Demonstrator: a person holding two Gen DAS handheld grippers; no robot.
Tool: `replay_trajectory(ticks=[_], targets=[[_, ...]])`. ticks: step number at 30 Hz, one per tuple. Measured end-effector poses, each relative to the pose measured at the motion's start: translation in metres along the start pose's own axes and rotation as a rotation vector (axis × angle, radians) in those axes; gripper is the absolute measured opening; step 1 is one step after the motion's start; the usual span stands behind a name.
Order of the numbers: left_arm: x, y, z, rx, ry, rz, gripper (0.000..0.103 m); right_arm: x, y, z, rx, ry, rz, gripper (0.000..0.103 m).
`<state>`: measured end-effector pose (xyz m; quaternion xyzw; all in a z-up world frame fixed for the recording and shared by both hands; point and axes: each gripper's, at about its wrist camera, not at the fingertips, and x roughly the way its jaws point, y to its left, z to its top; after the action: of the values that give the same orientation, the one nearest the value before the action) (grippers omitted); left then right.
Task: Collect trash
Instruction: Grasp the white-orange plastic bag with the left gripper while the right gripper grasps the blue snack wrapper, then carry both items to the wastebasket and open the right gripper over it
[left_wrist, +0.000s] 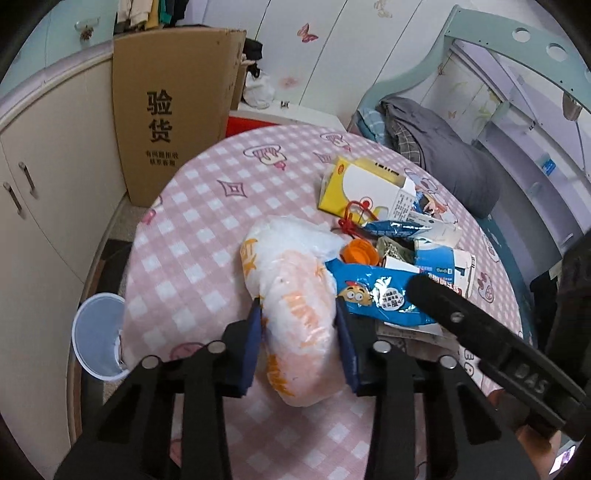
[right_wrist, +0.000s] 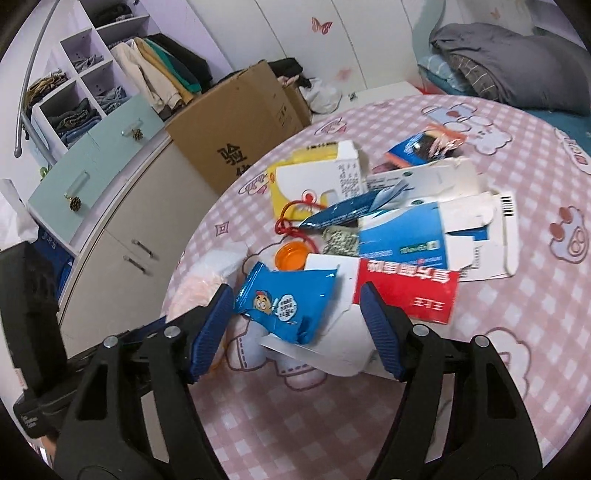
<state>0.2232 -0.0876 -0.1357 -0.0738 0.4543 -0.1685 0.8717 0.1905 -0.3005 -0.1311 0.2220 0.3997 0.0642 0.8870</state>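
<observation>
left gripper (left_wrist: 298, 328): fingers pinch the white-orange plastic bag (left_wrist: 295, 295) | right gripper (right_wrist: 295, 325): fingers spread around blue snack wrapper (right_wrist: 284, 295) (not touching) | pink checked table (right_wrist: 480, 332)

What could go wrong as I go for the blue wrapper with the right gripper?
The open right gripper straddles the blue snack wrapper and a white carton flap beneath it; closing may pinch both. The orange cap beside it could get knocked away. The left gripper holding the plastic bag sits close, so the two could collide.
</observation>
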Motion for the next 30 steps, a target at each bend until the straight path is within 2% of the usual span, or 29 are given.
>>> replay_trajectory(ticks=[5,7,8,12,18,24,30], targets=[[-0.016,0.009,0.001,-0.009,-0.050,0.010,0.035,0.016,0.005,0.001,-0.009,0.024,-0.022,0.060],[-0.021,0.013,0.003,-0.009,-0.064,0.017,0.035,0.018,0.006,0.002,-0.012,0.027,-0.027,0.046],[-0.024,0.016,0.003,-0.012,-0.071,0.016,0.035,0.019,0.007,0.002,-0.011,0.033,-0.020,0.033],[-0.033,0.025,0.006,-0.026,-0.089,0.002,0.035,0.020,0.009,0.001,-0.032,0.021,-0.028,0.014],[-0.043,0.042,0.007,-0.049,-0.118,0.000,0.035,0.010,0.027,0.005,-0.073,-0.033,-0.024,0.005],[-0.056,0.073,0.010,-0.105,-0.152,0.016,0.035,0.001,0.064,0.012,-0.129,-0.083,-0.001,0.003],[-0.072,0.115,0.012,-0.174,-0.195,0.036,0.035,0.012,0.115,0.017,-0.213,-0.092,0.028,0.002]])
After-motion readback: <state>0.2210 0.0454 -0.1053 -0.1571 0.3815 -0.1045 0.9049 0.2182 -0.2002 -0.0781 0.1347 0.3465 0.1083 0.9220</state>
